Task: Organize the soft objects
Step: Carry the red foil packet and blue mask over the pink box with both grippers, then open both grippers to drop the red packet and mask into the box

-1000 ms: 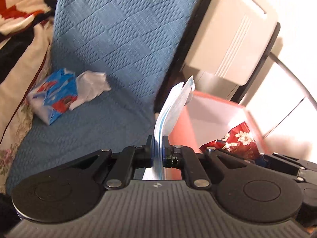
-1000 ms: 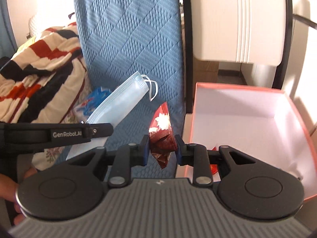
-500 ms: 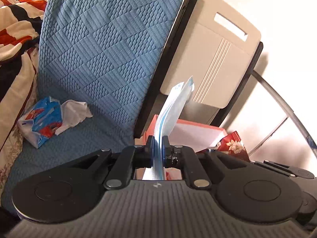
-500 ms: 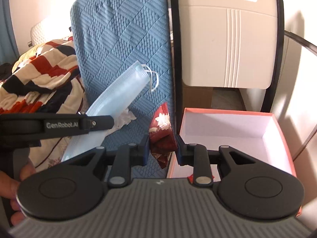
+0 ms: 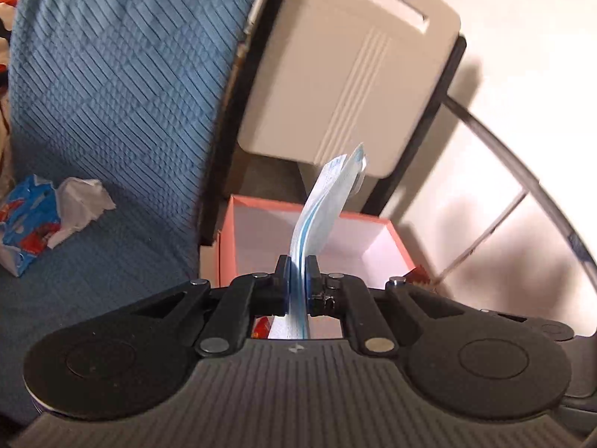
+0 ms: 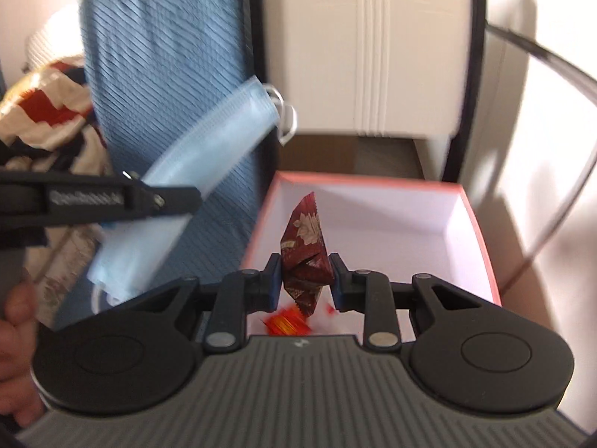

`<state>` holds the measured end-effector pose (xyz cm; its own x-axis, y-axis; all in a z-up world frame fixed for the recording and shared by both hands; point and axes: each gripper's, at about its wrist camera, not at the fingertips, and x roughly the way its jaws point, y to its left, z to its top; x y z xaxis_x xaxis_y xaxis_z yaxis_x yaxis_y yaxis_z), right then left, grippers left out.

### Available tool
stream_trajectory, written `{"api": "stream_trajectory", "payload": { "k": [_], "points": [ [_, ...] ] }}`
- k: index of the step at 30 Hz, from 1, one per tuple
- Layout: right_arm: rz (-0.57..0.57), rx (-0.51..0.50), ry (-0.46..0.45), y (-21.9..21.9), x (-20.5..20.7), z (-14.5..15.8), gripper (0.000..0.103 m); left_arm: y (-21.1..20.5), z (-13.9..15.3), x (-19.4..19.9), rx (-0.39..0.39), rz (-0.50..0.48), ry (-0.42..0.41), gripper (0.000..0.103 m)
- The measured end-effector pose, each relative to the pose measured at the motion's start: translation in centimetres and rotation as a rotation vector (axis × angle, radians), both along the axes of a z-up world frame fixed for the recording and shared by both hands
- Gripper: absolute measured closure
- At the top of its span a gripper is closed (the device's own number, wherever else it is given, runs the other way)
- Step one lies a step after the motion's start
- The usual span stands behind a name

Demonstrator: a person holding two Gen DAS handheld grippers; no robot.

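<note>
My left gripper (image 5: pixel 297 269) is shut on a light blue face mask (image 5: pixel 328 201), which sticks up edge-on over the near rim of a pink box (image 5: pixel 227 246) with a white inside. In the right wrist view the same face mask (image 6: pixel 209 171) hangs from the left gripper's arm at the left. My right gripper (image 6: pixel 305 268) is shut on a dark red snack packet (image 6: pixel 306 239) and hangs over the near part of the pink box (image 6: pixel 481 231). Something small and red-orange (image 6: pixel 285 323) lies in the box below the packet.
A blue quilted chair (image 5: pixel 123 86) stands left of the box, with a blue-and-red tissue pack (image 5: pixel 30 220) and a crumpled tissue (image 5: pixel 84 198) on its seat. A beige chair back (image 5: pixel 347 74) rises behind the box. A striped blanket (image 6: pixel 48 108) lies far left.
Both grippers have travelled right from over the blue chair towards the pink box, carrying the mask and the packet. The packet now hangs over the box's inside.
</note>
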<state>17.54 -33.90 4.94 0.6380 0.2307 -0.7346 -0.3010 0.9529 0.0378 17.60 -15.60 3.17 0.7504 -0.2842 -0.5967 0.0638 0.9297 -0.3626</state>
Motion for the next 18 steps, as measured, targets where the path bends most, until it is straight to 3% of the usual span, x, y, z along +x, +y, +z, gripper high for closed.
{"api": "stream_trajectory", "payload": {
  "k": [9,18],
  "points": [
    [-0.062,0.006,0.14,-4.0,1.6,-6.1,0.073,-4.0,-5.0,2.1,0.039,-0.046,0.109,0.094],
    [-0.072,0.038,0.191,-5.2,2.1,-8.6,0.073,-6.2,-7.4,3.3,0.071,-0.072,0.151,0.094]
  ]
}}
